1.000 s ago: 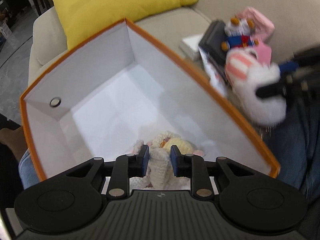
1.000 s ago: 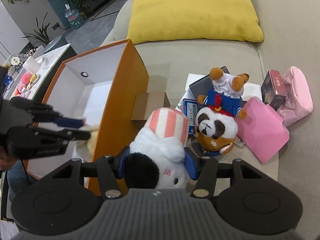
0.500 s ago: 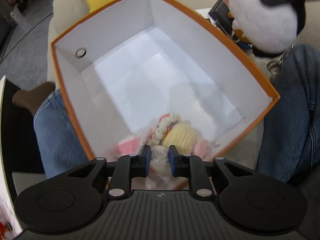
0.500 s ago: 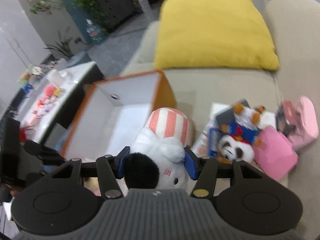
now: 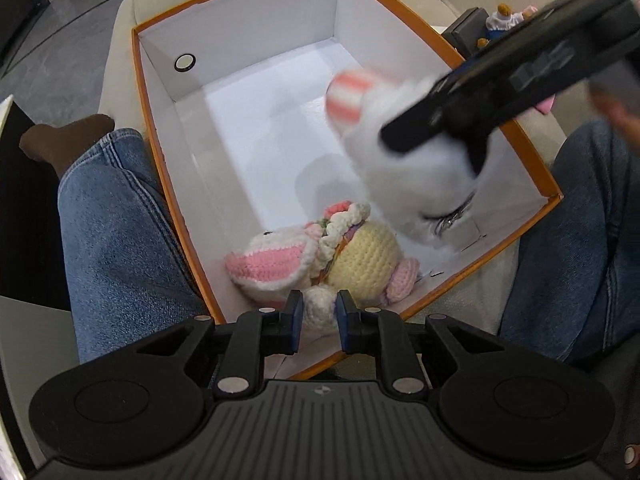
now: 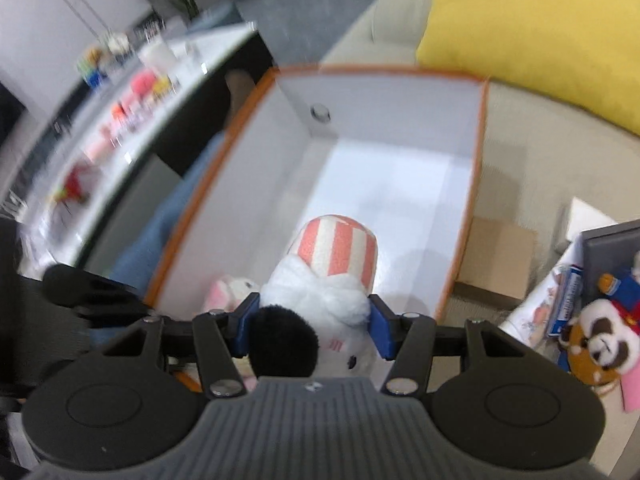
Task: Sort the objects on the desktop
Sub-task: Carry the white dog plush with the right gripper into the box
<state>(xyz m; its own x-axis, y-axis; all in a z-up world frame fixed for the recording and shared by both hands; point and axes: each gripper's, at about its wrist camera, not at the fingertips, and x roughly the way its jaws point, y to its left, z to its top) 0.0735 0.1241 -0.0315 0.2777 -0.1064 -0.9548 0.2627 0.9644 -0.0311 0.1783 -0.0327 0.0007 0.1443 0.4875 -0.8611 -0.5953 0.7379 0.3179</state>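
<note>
An orange box point(image 5: 138, 80) with white inner walls rests on a sofa between a person's legs. A crocheted doll point(image 5: 360, 256), cream, white and pink, lies in its near corner. My left gripper point(image 5: 319, 314) is shut on a white limb of that doll at the near rim. My right gripper point(image 6: 314, 326) is shut on a white plush toy point(image 6: 320, 292) with an orange-striped hat and holds it above the inside of the box point(image 6: 482, 160). In the left wrist view the plush toy point(image 5: 416, 184) hangs blurred over the box's right half, above the doll.
A yellow cushion point(image 6: 540, 32) lies behind the box. A panda plush point(image 6: 600, 344), a blue packet and flat boxes sit on the sofa to the right. Legs in jeans point(image 5: 116, 220) flank the box. A white table point(image 6: 132, 92) with small items stands at the left.
My right gripper has carried the white plush toy from beside the box to over its inside. My left gripper drew back to the near rim, still gripping the doll.
</note>
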